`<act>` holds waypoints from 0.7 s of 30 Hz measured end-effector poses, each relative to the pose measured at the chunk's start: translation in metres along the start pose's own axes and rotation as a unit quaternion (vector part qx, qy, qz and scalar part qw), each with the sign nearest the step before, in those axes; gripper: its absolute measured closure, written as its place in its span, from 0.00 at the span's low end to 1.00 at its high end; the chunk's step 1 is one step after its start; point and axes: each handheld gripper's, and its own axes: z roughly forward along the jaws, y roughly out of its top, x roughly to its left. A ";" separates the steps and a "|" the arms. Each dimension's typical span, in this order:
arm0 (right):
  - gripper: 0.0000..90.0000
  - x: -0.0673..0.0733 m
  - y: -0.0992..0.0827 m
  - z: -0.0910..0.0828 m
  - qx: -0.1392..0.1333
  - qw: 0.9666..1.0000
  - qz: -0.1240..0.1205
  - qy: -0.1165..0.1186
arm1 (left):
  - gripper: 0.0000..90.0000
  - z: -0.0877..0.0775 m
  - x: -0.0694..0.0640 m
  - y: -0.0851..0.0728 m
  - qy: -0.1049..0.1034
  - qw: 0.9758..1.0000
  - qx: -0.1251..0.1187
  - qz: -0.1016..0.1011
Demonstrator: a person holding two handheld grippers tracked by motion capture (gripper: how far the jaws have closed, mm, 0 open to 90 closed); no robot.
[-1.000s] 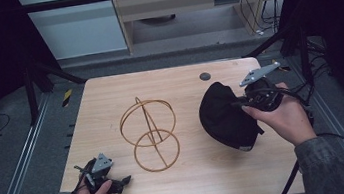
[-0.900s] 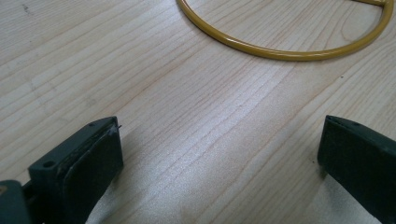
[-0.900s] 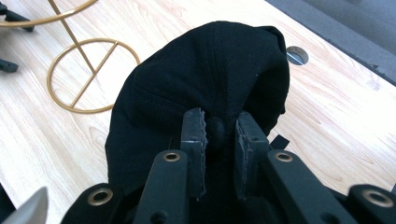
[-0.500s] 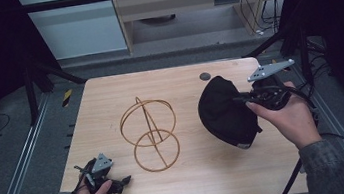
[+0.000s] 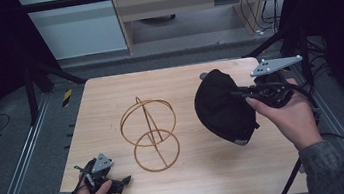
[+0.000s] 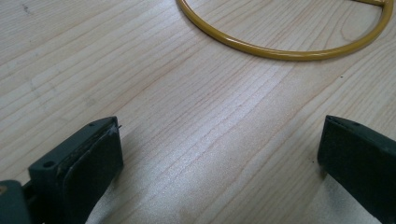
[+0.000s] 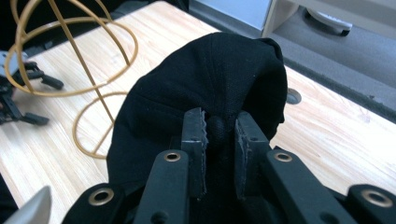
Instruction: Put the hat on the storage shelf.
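Two grippers in play. Nearest, at the bench's front left corner: left gripper resting flat, jaws spread wide on bare wood. Further in, mid-bench: gold wire stand, open board all round. Right of it: right gripper pinched tight on a fold of black cap, held tilted, near the right edge. No readable writing anywhere.

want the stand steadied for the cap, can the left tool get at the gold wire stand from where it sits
Probably yes. The left tool rests open on the table, and the wire stand's base ring lies just ahead with bare wood between. The right tool pinches the black cap off to the other side.
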 end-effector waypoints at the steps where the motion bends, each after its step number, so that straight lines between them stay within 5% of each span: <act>1: 0.86 0.001 0.002 -0.002 -0.004 1.000 0.002 0.001 | 0.00 0.000 0.000 0.000 0.000 1.000 0.000 0.000; 21: 0.86 0.020 0.035 -0.010 -0.047 0.999 -0.015 0.012 | 0.00 0.000 0.000 0.000 0.001 1.000 -0.001 0.000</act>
